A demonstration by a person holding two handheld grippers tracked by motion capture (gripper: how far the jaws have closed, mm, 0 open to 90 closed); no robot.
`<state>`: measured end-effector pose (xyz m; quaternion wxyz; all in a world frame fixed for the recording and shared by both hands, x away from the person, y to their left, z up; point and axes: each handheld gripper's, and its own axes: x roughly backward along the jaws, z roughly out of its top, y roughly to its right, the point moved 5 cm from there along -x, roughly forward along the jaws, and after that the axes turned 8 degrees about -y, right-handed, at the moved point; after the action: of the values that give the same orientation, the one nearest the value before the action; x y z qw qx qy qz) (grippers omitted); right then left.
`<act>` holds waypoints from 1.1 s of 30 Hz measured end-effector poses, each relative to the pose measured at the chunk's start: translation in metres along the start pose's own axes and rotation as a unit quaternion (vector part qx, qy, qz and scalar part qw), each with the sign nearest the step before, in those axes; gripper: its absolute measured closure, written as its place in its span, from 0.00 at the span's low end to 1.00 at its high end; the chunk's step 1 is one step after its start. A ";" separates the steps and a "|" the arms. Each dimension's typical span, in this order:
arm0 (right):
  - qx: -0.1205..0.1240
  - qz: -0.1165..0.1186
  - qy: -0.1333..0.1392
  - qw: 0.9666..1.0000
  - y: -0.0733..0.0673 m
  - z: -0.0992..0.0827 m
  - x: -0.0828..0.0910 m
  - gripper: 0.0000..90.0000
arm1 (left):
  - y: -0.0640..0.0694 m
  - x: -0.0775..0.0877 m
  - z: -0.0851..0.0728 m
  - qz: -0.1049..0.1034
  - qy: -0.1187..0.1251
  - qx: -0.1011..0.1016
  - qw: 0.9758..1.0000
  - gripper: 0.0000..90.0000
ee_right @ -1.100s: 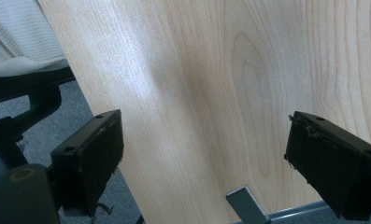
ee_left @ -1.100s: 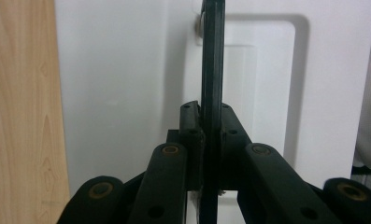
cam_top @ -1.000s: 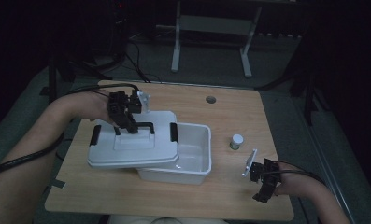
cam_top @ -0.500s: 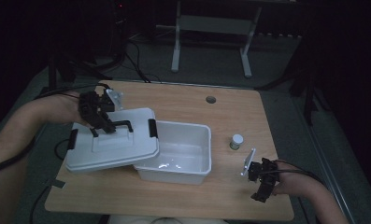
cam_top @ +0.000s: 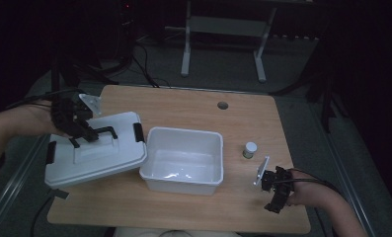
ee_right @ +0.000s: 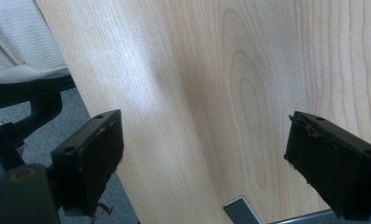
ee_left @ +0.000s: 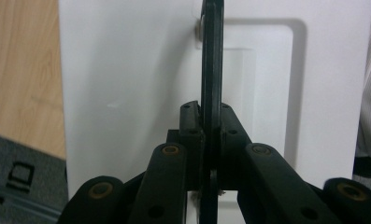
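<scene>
We have the left gripper (cam_top: 87, 133) clamped on the black handle (ee_left: 212, 70) of the white lid (cam_top: 95, 153), which sits left of the open white box (cam_top: 183, 160). Our right gripper (cam_top: 275, 190) hangs wide open and empty over the bench (cam_top: 183, 106).
</scene>
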<state>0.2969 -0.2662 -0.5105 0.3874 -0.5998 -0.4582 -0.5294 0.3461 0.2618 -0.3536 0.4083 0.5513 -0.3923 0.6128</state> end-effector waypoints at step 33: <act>0.003 0.000 0.006 1.000 0.002 0.004 -0.014 0.12 | -0.023 -0.104 -0.041 -0.036 -0.001 0.037 0.999 0.93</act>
<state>0.2999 -0.2650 -0.5248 0.3922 -0.5954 -0.4574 -0.5314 0.3588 0.3009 -0.4604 0.4088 0.5804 -0.3503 0.6110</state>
